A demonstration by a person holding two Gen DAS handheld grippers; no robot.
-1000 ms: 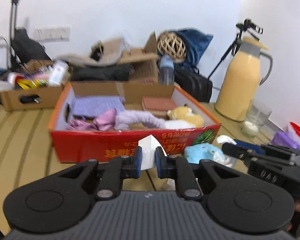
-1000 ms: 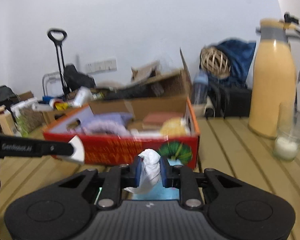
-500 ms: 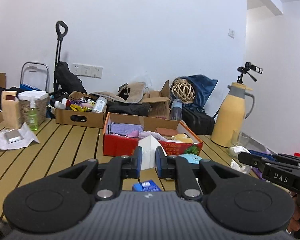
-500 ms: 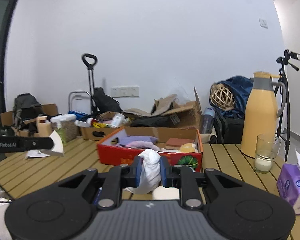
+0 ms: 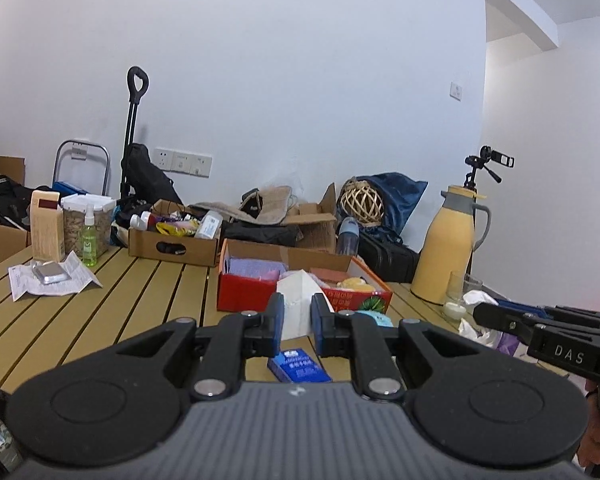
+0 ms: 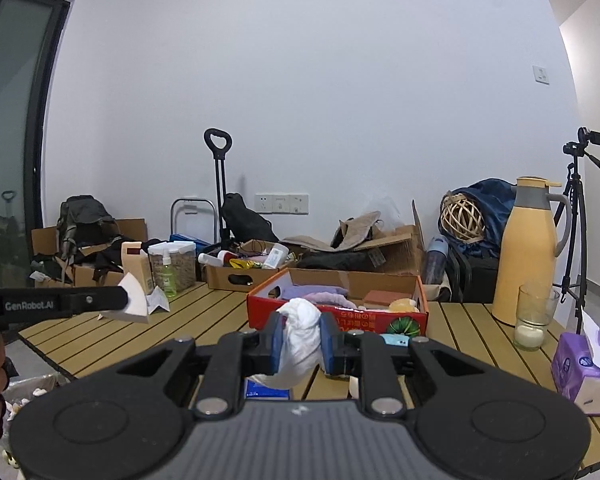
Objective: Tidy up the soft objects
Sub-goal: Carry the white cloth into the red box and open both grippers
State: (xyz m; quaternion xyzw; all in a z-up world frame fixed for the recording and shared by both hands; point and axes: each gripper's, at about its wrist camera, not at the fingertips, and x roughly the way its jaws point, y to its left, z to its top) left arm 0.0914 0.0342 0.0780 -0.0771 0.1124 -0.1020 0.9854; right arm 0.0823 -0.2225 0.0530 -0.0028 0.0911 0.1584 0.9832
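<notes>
- left gripper (image 5: pixel 296 322): jaws clamped on a folded white tissue (image 5: pixel 296 300), a stiff, flat-sided piece with a pointed peak that rises above the jaw tips.
- right gripper (image 6: pixel 300 340): jaws clamped on a crumpled white tissue (image 6: pixel 300 336), a soft, wrinkled wad that bulges above the jaws and hangs below them.
- in the right wrist view the left gripper (image 6: pixel 116 300) shows to the left of the jaws, with the folded white tissue (image 6: pixel 130 300) fanned out at its tip.
- in the left wrist view the right gripper (image 5: pixel 484 312) shows to the right of the jaws; the crumpled white tissue (image 5: pixel 476 300) is seen at its tip.
- red cardboard box (image 5: pixel 260 292): beyond both pairs of jaws, holding a purple cloth (image 5: pixel 252 268), a yellow plush item (image 5: pixel 352 282) and other soft items.
- change since half a second ago: both grippers have drawn further back and up from the red cardboard box, which now looks smaller; both clamps are unchanged. one second ago the box filled the views just ahead of the jaws.
- below the left jaws: a blue packet (image 5: pixel 298 366) lies on the slatted wooden table (image 5: pixel 140 300).
- right of the right jaws: a purple tissue pack (image 6: pixel 584 368), a glass (image 6: pixel 534 316) and a yellow thermos jug (image 6: pixel 532 256).
- left of the left jaws: a sheet of paper (image 5: pixel 52 280) with a grey item on it.
- behind the table: a white wall (image 6: pixel 300 100) with sockets, cardboard boxes, bags, a trolley handle (image 6: pixel 218 152) and a tripod (image 6: pixel 580 200).
</notes>
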